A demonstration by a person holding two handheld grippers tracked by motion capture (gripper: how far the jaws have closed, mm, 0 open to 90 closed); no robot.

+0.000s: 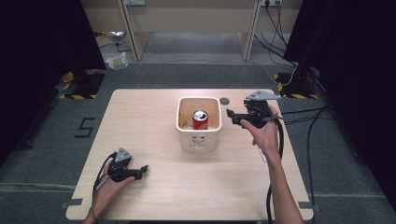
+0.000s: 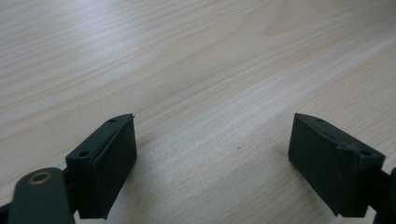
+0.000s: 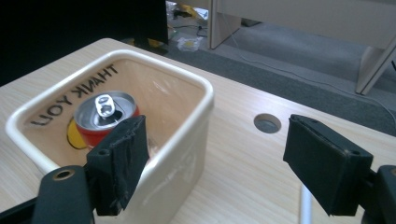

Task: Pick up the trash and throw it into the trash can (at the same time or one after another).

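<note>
Step in hand: judging by the scene, the right gripper (image 1: 235, 117) is at the tub's right side, either about to reach in for the can or backing off from it.
Can: one red can (image 1: 200, 119) stands upright inside the cream tub (image 1: 198, 138), near its middle; its silver top with the pull tab faces up (image 3: 105, 108).
Tub: it sits at the middle of the table (image 1: 154, 116), "THANK YOU" printed on an inner wall.
Right gripper state: jaws wide apart, nothing between them; in the right gripper view, one jaw is over the tub's near wall and the other over bare table.
Left gripper state: the left gripper (image 1: 140, 171) lies low at the table's near left, well apart from the tub, jaws spread over bare wood (image 2: 210, 140).
Doing it well: to lift the can, come down from above so both jaws clear the rim, straddle the can below its top edge, then close squarely.
Counts: one can, one tub, two grippers, one round hole (image 3: 267, 123) in the table.
</note>
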